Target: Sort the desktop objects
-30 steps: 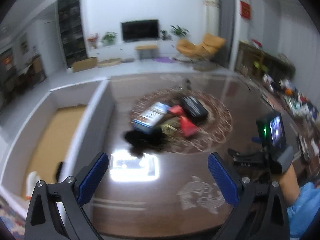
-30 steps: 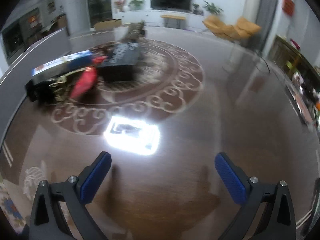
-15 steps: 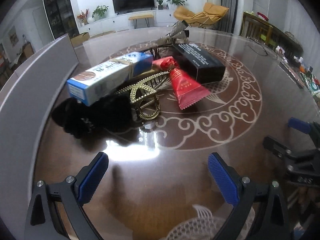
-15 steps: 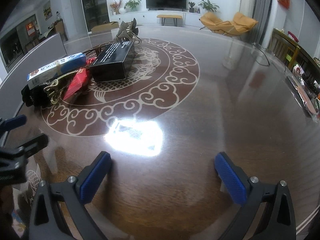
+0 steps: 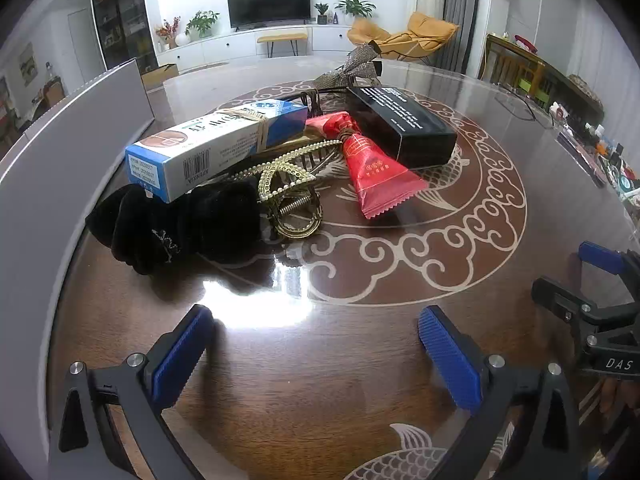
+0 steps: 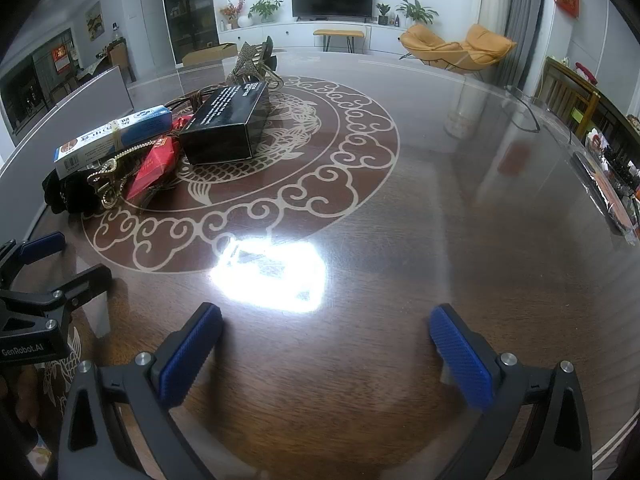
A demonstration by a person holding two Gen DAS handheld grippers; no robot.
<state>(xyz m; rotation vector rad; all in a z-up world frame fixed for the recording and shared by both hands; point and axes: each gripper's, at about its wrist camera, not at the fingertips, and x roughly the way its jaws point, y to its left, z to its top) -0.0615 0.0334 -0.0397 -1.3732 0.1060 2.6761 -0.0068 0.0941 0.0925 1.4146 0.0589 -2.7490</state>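
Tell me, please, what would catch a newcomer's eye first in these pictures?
Probably the heap of small items left of the table's centre: a red sachet beside a black box, a blue-and-white carton lying over a black velvet scrunchie and a gold hair claw. Next, the bright lamp glare on the glossy table, and both open grippers, left and right, hovering empty.

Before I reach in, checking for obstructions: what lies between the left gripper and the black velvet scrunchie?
Only bare glossy table with a light glare separates the left gripper from the black velvet scrunchie, per the left wrist view.
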